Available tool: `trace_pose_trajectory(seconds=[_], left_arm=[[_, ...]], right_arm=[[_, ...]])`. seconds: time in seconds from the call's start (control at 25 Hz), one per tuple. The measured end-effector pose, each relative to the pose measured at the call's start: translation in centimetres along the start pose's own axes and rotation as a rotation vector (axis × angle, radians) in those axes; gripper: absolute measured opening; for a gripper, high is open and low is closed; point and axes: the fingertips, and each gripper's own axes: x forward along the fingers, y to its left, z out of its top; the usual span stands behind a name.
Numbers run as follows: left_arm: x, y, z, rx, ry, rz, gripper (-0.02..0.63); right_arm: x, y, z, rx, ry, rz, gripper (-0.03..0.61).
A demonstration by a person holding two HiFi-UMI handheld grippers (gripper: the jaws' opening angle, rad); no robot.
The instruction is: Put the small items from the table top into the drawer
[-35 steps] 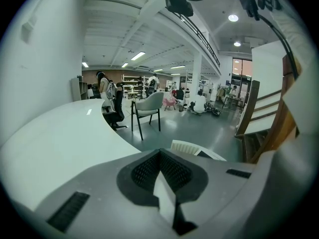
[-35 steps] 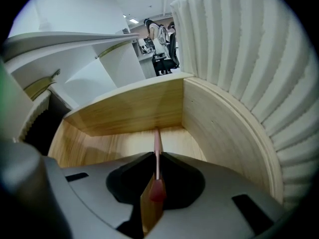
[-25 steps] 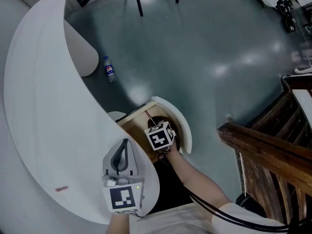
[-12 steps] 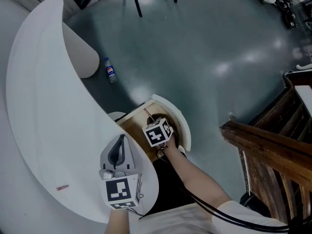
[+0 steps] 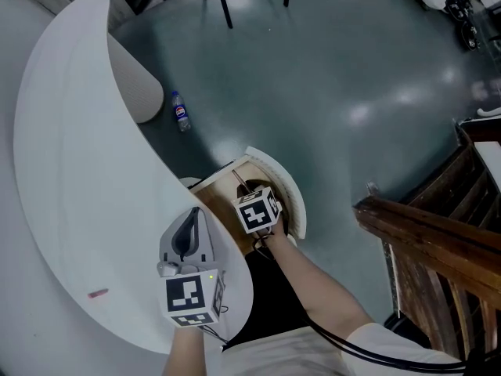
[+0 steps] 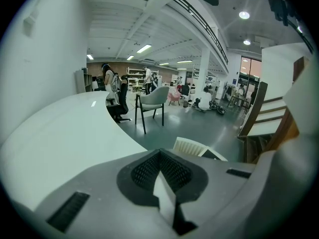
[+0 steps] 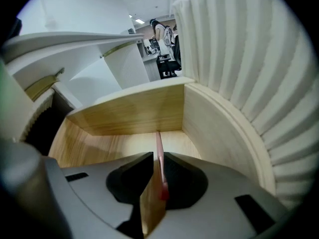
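Observation:
The wooden drawer (image 5: 217, 201) stands pulled out from under the curved white table (image 5: 78, 171); its ribbed white front (image 5: 283, 191) faces the floor side. My right gripper (image 5: 250, 192) reaches down into the drawer and is shut on a thin pink stick (image 7: 159, 146), whose far end points at the drawer's back wall (image 7: 132, 112). The stick (image 5: 238, 184) also shows in the head view. My left gripper (image 5: 186, 240) hovers over the table's near edge, shut with nothing in it (image 6: 160, 183). A small pink item (image 5: 97, 294) lies on the table at the left.
A plastic bottle (image 5: 181, 113) lies on the grey floor beyond the table. Dark wooden stairs and a rail (image 5: 427, 229) rise at the right. Chair legs (image 5: 226, 0) stand at the top. A grey chair (image 6: 152, 99) stands on the floor in the left gripper view.
Hardly anything differs. Both grippers keep their places, the right one still in the drawer with the stick; only the head view has shifted slightly.

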Motion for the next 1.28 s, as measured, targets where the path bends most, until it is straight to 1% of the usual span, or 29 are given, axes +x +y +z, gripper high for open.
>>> trace_pose_trajectory(seconds=[0.16, 0.24, 0.28, 0.36, 0.44, 0.6, 0.72, 0.84, 1.0, 1.28], left_arm=[[-0.3, 0.4, 0.3, -0.045, -0.02, -0.006, 0.02], [-1.2, 0.7, 0.9, -0.085, -0.059, -0.012, 0.02], [-1.9, 0.9, 1.5, -0.093, -0.084, -0.005, 0.02], [-3.4, 1.1, 2.4, -0.082, -0.12, 0.027, 0.02], [-4.9, 0.9, 3.1, -0.07, -0.138, 0.059, 0.02], [-8.4, -0.2, 4.7, -0.081, -0.178, 0.11, 0.02], [-11.2, -1.8, 5.7, -0.093, -0.203, 0.134, 0.02], [-14.3, -3.4, 6.7, -0.086, -0.227, 0.152, 0.02], [-18.3, -4.6, 8.4, -0.079, -0.284, 0.185, 0.02], [-24.9, -6.6, 9.1, -0.058, -0.322, 0.254, 0.02]], right_arm=[[-2.9, 1.1, 1.7, -0.007, -0.06, 0.026, 0.061], [-4.9, 1.9, 2.8, -0.022, -0.101, 0.047, 0.061], [-6.0, 2.3, 3.5, -0.028, -0.129, 0.056, 0.061], [-8.6, 2.8, 5.0, -0.036, -0.19, 0.069, 0.061], [-11.6, 3.2, 6.4, -0.044, -0.245, 0.083, 0.061], [-17.6, 3.9, 8.1, -0.086, -0.316, 0.102, 0.061], [-22.3, 4.5, 8.2, -0.122, -0.351, 0.119, 0.061], [-27.2, 5.4, 7.9, -0.152, -0.389, 0.136, 0.061], [-32.1, 6.5, 7.8, -0.176, -0.436, 0.16, 0.061], [-40.0, 9.4, 7.7, -0.247, -0.52, 0.212, 0.061]])
